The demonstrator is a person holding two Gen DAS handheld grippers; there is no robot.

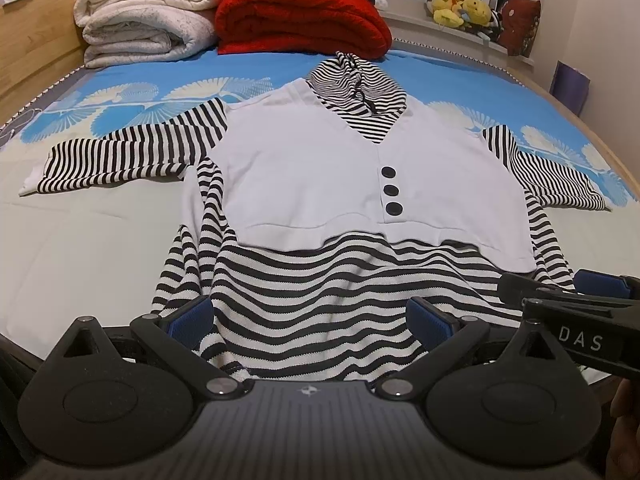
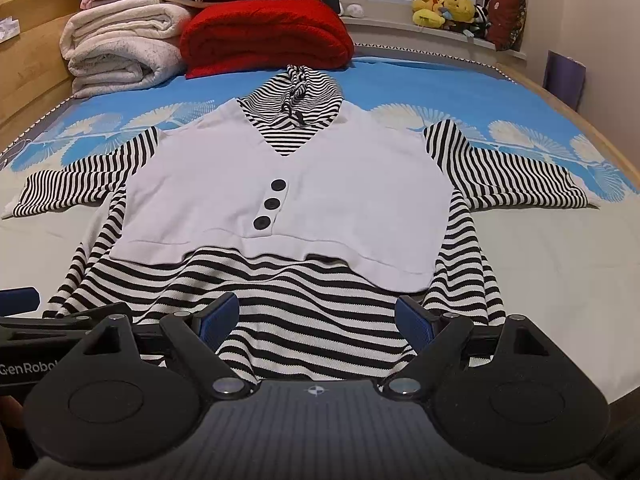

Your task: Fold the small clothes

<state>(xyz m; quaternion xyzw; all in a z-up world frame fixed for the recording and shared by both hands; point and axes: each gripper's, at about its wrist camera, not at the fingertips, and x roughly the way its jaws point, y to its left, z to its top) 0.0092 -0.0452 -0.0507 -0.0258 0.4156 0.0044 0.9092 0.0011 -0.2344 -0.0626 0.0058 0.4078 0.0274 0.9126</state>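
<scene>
Striped black and white with a plain white front panel and three dark buttons [image 2: 272,203], the top [image 1: 320,168] lies flat across the middle of the bed [image 1: 100,240], hood toward the head edge, sleeves spread to either side edge, hem at the near edge right under my tools. I have the left gripper [image 1: 312,320] spread wide over the hem's left half and the right gripper [image 2: 316,318] just as wide beside it over the right half, neither pinching any cloth. Folded white blankets [image 2: 120,48] and a red blanket [image 2: 264,32] sit along the bed's head edge.
</scene>
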